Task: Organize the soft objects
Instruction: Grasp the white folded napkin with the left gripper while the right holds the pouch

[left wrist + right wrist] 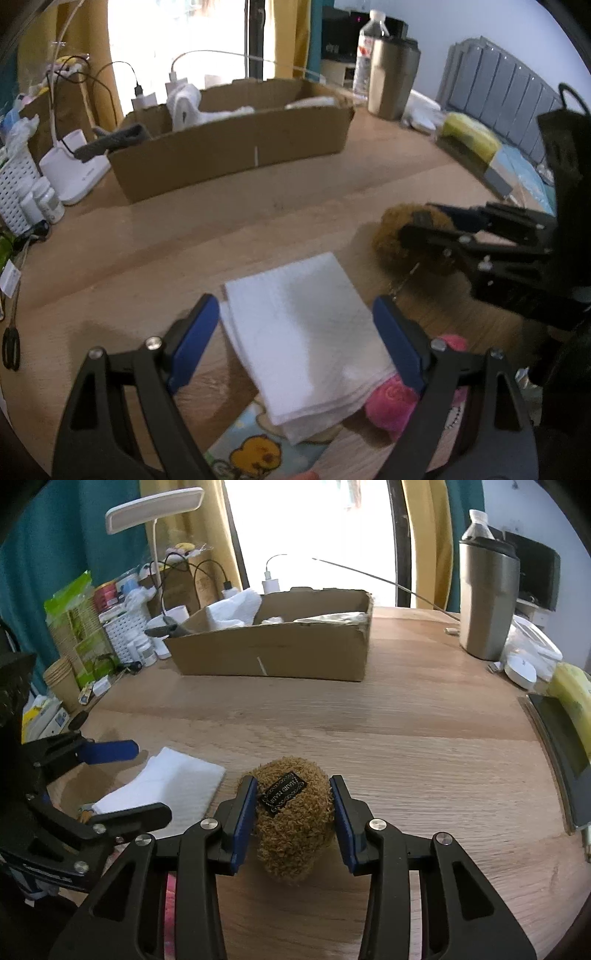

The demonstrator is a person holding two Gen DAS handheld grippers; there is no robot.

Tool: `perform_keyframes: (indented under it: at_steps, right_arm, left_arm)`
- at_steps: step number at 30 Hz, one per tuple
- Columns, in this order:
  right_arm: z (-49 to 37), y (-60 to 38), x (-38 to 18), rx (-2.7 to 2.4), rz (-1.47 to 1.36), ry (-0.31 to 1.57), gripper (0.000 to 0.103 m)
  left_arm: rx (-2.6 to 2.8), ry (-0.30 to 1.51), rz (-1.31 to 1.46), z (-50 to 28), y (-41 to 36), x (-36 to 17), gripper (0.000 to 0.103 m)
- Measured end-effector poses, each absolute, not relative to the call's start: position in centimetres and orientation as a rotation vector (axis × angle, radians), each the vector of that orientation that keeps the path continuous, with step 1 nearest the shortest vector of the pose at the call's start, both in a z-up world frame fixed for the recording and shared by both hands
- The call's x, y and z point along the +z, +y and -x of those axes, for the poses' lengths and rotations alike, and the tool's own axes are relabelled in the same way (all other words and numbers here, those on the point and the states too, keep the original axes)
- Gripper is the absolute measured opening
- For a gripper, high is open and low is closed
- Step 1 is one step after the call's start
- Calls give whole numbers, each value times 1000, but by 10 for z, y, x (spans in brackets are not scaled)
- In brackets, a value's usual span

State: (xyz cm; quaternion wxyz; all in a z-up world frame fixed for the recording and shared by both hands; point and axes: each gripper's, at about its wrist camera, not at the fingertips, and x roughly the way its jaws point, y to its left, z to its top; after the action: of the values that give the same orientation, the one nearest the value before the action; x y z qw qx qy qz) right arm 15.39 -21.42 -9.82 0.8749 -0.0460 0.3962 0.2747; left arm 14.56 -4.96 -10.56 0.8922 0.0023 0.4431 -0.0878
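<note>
The folded cloth [303, 325] is plain white, with a faint woven grid in its surface. The plush toy [293, 819] is tan-brown and shaggy, bearing a black label [282, 793] with pale lettering and a scrolled border. A second soft item [391, 400] is bright pink. Under the cloth lies a mat [255, 443] in pale blue, printed with a yellow cartoon chick. Both the left gripper [297, 339] and the right gripper [293, 821] are black with blue finger pads. The cardboard box [273, 646] is brown; the table [406, 738] shows light wood grain. The curtains [37, 554] are teal and mustard yellow.
</note>
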Motion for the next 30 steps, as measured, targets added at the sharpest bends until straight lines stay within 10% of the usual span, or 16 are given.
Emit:
perform_keyframes:
  at_steps: [10,20,30]
  right_arm:
    - [-159,-215,-99,596,93,830,44]
    - [-159,-209,-101,601,117,846,61]
    - [-162,-200,-104,590,161,862,44]
  left_arm:
    - [-181,982,-42,-155,-56,-120,81]
    - [-268,964,-56,-151,-67,-114,26]
    - [-314,906,-11,-146,-61,-99,17]
